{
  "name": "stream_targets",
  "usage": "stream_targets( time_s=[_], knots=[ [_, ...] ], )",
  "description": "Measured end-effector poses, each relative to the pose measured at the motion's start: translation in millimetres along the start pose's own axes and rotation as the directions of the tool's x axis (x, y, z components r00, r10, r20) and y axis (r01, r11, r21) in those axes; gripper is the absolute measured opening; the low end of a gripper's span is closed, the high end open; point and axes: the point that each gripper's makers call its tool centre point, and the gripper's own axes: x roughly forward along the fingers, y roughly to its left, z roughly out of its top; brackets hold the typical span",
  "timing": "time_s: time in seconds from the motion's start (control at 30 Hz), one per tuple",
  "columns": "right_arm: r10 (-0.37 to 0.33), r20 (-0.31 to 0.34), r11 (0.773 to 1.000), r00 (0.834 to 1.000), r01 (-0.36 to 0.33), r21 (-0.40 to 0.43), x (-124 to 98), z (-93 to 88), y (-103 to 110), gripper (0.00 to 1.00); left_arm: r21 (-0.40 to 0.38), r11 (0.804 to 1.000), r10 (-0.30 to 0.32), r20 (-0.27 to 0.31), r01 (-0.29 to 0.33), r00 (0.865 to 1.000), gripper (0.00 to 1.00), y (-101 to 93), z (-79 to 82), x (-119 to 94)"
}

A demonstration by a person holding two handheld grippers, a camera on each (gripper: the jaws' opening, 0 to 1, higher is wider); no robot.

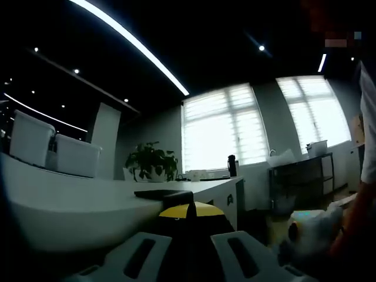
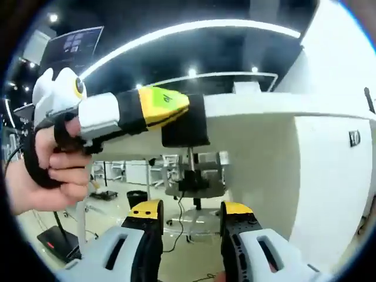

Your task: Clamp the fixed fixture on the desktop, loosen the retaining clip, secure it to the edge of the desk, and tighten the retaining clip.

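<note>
Fixture (image 2: 185,126) parts sit on the white worktop (image 2: 329,106) edge in the right gripper view: a black block wraps the lip, and below it a thin screw stem runs down to a grey clamp piece under the overhang. That lower piece lies just above and between the yellow-tipped fingers (image 2: 147,210) of the right gripper (image 2: 191,212), whose jaws stand apart with nothing between them. The left gripper (image 2: 167,106) reaches in from the left, gripped by a person's hand (image 2: 50,167), its yellow-and-black tip closed against the black block at the worktop edge. In the left gripper view, the left gripper (image 1: 191,220) shows its two pale jaws low in the frame, with a yellow tip and a dark block directly ahead on the worktop edge (image 1: 88,202). Farther off stand a potted plant (image 1: 151,160), white chairs (image 1: 53,147) and bright windows (image 1: 223,129).
</note>
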Motion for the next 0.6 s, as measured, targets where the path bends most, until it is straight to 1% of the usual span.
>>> stream_targets(
  time_s=[0.03, 0.07, 0.1, 0.17, 0.23, 0.27, 0.37, 0.47, 0.53, 0.6],
  knots=[
    [-0.019, 0.042, 0.999, 0.999, 0.021, -0.043, 0, 11.7, 0, 0.38, 0.001, 1.0, 0.0, 0.0, 0.0, 1.0, 0.02, 0.0, 0.0, 0],
    [-0.04, 0.071, 0.996, 0.997, 0.046, -0.073, 3, 20.5, -1, 0.38, -0.001, 1.0, 0.0, 0.0, 0.0, 1.0, 0.02, 0.0, 0.0, 0],
    [-0.044, 0.061, 0.996, 0.997, 0.049, -0.079, 6, 20.8, 2, 0.38, -0.002, 1.0, 0.0, 0.0, 0.0, 1.0, 0.02, 0.1, 0.1, 0],
    [-0.067, 0.039, 0.995, 0.997, 0.07, -0.078, 14, 17.6, -1, 0.37, -0.001, 1.0, 0.001, 0.001, -0.001, 1.0, 0.02, 0.1, 0.0, 0],
    [-0.099, 0.005, 0.993, 0.995, 0.1, -0.057, 15, 10.1, -3, 0.35, 0.0, 1.0, 0.004, 0.002, -0.004, 1.0, 0.02, -0.1, 0.0, 0],
    [-0.115, -0.002, 0.992, 0.993, 0.115, -0.051, 16, 7.7, -5, 0.34, 0.0, 1.0, 0.004, 0.003, -0.004, 1.0, 0.02, -0.1, 0.0, 0],
    [-0.13, -0.013, 0.99, 0.991, 0.129, -0.049, 20, 2.2, -3, 0.32, -0.01, 1.0, 0.003, 0.008, -0.003, 1.0, 0.02, 0.3, 0.3, 0],
    [-0.142, -0.019, 0.989, 0.99, 0.141, -0.053, 26, 0.2, -3, 0.31, -0.043, 0.999, 0.001, 0.02, -0.001, 1.0, 0.02, 0.5, 1.4, 0],
    [-0.168, -0.03, 0.983, 0.985, 0.165, -0.075, 28, -2.2, -7, 0.25, -0.05, 0.999, 0.002, 0.021, -0.001, 1.0, 0.02, 0.6, 1.6, 1],
    [-0.159, -0.03, 0.986, 0.987, 0.157, -0.058, 31, -2.5, -8, 0.25, -0.046, 0.999, 0.002, 0.017, -0.001, 1.0, 0.02, 1.0, 1.2, 1]
  ],
)
